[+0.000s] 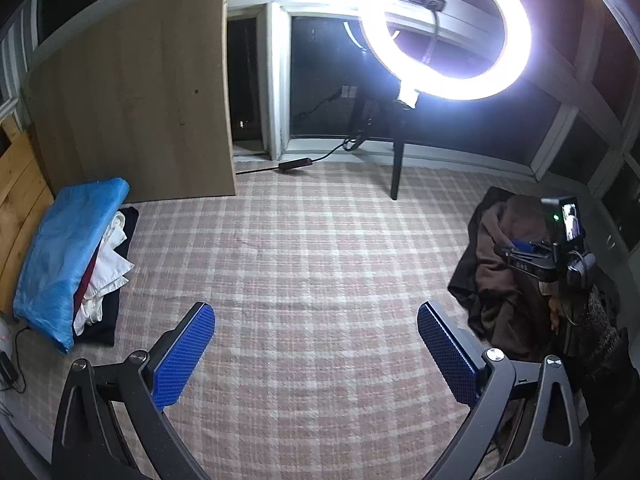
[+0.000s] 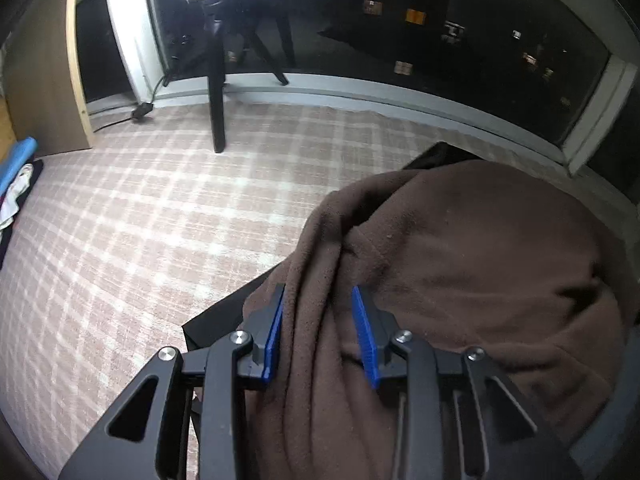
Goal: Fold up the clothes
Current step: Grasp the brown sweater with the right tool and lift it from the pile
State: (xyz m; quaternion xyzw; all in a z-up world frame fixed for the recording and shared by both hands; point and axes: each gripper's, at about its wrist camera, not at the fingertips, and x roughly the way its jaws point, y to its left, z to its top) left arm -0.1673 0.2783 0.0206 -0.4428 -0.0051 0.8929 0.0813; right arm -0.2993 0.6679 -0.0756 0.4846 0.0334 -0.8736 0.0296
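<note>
A brown fleece garment (image 2: 460,248) lies bunched on a dark pile at the right of the plaid carpet (image 2: 160,208). My right gripper (image 2: 320,320) is down on it, and a raised fold of the brown fleece fills the gap between its blue pads (image 2: 276,332). The left wrist view shows the same brown garment (image 1: 504,280) with the right gripper (image 1: 516,248) on top of it. Over bare carpet, my left gripper (image 1: 316,320) is open with nothing between its fingers. It is well to the left of the brown pile.
At the far left a blue bag (image 1: 68,256) leans over white clothes (image 1: 112,268) and a dark garment (image 1: 120,304). A ring light (image 1: 444,28) on a black stand (image 1: 396,168) is at the back. A wooden panel (image 1: 132,104) leans there, with cables along the window sill.
</note>
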